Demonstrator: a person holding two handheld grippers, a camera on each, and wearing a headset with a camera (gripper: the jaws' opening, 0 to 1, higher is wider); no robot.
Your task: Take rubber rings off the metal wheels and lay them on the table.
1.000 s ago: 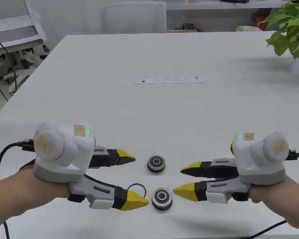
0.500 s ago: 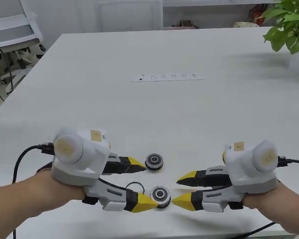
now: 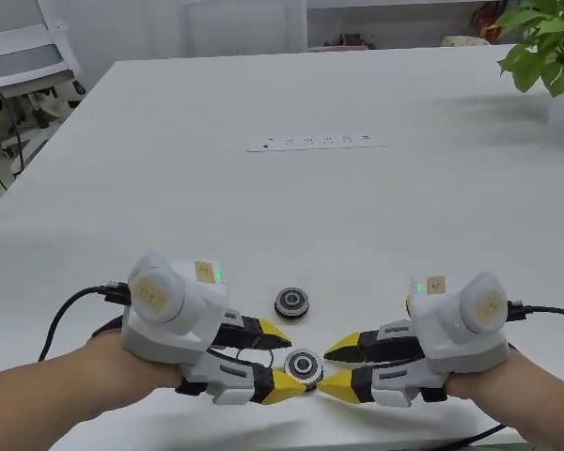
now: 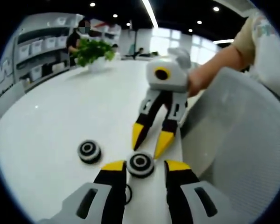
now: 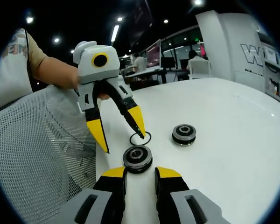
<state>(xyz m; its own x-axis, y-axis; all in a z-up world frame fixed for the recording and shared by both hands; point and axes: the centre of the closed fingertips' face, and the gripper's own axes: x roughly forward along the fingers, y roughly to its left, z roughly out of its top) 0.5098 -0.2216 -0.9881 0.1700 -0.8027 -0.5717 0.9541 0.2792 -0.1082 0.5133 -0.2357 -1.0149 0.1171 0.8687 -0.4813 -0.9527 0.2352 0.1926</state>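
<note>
left gripper, right gripper closer around near wheel, flat, axis upright

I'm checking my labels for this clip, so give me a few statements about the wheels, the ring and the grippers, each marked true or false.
1. Two metal wheels sit on the table: a near wheel and a far wheel. True.
2. A loose rubber ring lies on the table. True.
3. The left gripper is clamped on the far wheel. False: its jaws are open and flank the near wheel.
4. The right gripper is shut. False: its jaws are open, with the tips pointing at the near wheel.
</note>
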